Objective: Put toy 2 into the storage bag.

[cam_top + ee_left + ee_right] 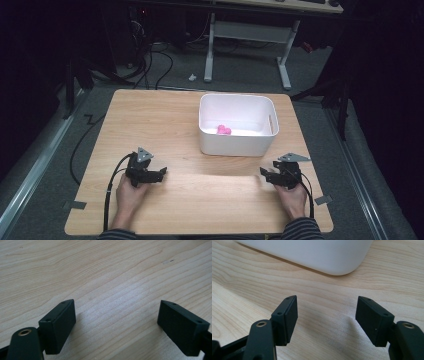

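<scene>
Left hand-held gripper (162,172) rests at 7 o'clock on the table (165,120), jaws wide, empty. Right hand-held gripper (263,172) at 5 o'clock, likewise apart, empty. Bin (235,142) at 1 o'clock holds a pink object (223,130), possibly a toy.

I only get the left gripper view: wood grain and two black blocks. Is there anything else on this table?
Observer: Yes, a white bin stands on the far half of the table, right of centre.
Operator: Anything inside it?
Observer: A small pink thing lies on its floor. I cannot tell what it is.
Operator: And the other hand's tool?
Observer: The right gripper is held low near the bin's near right corner, jaws apart, nothing between them.
</scene>
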Tool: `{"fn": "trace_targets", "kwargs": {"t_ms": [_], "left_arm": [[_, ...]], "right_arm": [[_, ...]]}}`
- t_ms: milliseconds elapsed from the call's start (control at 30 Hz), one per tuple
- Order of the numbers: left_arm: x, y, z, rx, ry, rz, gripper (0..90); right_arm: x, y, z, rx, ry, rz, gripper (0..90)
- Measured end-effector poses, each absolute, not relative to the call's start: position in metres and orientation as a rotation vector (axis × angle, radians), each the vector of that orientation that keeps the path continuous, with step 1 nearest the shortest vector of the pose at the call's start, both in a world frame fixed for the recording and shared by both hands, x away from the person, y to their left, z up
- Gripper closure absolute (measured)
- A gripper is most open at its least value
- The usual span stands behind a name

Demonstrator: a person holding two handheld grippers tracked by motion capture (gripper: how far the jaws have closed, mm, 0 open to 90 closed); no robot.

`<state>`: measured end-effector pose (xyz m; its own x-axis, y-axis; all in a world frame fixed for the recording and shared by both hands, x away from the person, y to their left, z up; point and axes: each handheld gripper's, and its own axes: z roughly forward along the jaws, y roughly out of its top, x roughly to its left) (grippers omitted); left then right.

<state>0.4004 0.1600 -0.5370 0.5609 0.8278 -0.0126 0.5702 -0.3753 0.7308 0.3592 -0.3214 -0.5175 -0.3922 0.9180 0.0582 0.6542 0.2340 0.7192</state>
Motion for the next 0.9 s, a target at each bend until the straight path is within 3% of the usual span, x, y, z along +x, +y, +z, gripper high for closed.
{"fn": "trace_targets", "kwargs": {"t_ms": [900], "left_arm": [[0.400,0.160,-0.537,2.092,1.116,0.471,15.2]], "right_arm": [[0.361,-0.317,-0.530,1.385,2.131,0.891,30.8]]}}
